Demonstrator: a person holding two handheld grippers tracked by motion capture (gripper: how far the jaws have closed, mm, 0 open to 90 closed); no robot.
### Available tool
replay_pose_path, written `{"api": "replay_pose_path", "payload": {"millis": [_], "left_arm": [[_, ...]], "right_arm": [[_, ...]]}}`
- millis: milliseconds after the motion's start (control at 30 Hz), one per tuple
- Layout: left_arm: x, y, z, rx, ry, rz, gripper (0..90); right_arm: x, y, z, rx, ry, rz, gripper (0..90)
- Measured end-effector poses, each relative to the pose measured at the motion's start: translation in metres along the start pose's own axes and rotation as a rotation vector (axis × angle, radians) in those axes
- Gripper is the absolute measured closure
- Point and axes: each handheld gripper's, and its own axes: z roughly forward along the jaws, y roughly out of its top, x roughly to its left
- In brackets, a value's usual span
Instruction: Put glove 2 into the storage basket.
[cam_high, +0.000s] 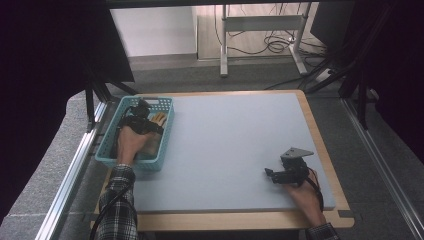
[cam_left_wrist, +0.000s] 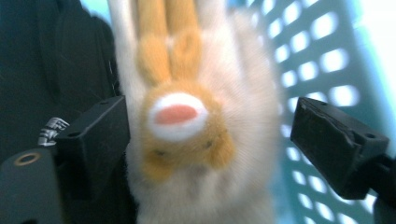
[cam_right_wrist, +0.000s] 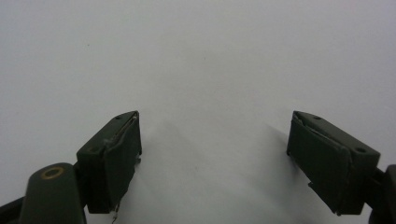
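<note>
Plush toy (cam_left_wrist: 187, 135) in teal basket (cam_high: 162, 131), left of frame.
Left gripper (cam_left_wrist: 208, 135) spread wide around toy; right gripper (cam_right_wrist: 212, 154) gaping, nothing held, lower right.

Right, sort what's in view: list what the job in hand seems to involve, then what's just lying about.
Seems part of the job:
- plush toy, between the open left gripper jaws
- teal basket holding it
- something black beside the toy, kind unclear

Lying about or idle:
- right gripper, open over the bare table
- cables on the floor beyond
</note>
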Motion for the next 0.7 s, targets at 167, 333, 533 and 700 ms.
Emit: {"api": "replay_pose_path", "payload": {"millis": [167, 333, 533, 700], "left_arm": [[-0.002, -0.002, -0.027, -0.102, -0.017, 0.008, 25.3], [0.004, -0.009, -0.038, -0.159, 0.079, 0.030, 62.8], [0.017, -0.017, -0.011, -0.032, 0.194, 0.006, 81.9], [0.014, -0.018, 0.007, -0.023, 0.073, -0.003, 84.7]], "right_arm": [[0.000, 0.000, 0.000, 0.000, 0.000, 0.000, 17.2], [0.000, 0.000, 0.000, 0.000, 0.000, 0.000, 17.2], [0.000, 0.000, 0.000, 0.000, 0.000, 0.000, 17.2], [0.000, 0.000, 0.000, 0.000, 0.000, 0.001, 17.2]]}}
